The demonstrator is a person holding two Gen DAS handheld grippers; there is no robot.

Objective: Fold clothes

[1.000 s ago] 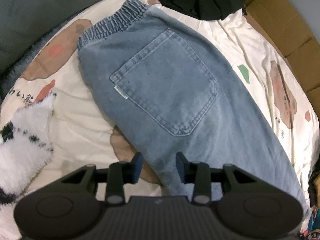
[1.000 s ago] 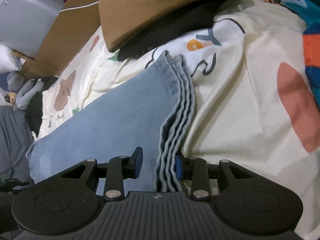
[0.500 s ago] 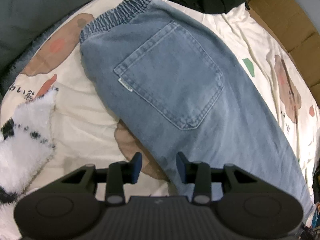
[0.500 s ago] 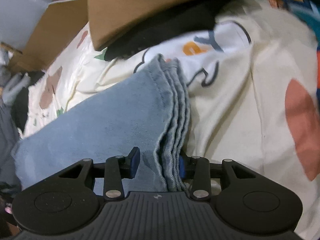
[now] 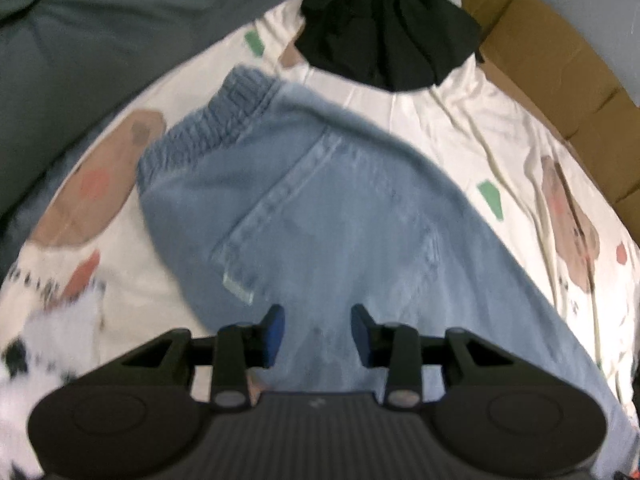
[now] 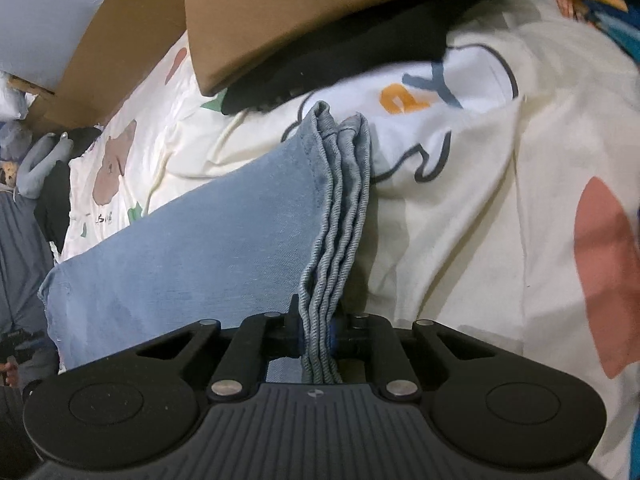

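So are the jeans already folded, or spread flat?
Folded lengthwise: the jeans show one back pocket, and four stacked hem layers sit together.

The left gripper (image 5: 318, 334) points steeply down, its blue-padded fingers (image 5: 275, 328) parted with nothing pinched between them. The right gripper (image 6: 316, 330) also tilts down, its fingers closing tight on a stacked denim hem (image 6: 332, 216).

The light-blue denim jeans with a gathered elastic waistband (image 5: 320, 208) lie flat, back pocket up, on the cream cartoon-print bedsheet (image 5: 460, 120). Their stacked leg hems (image 6: 336, 216) bunch upright just below the black garment (image 6: 344, 60) on that sheet.
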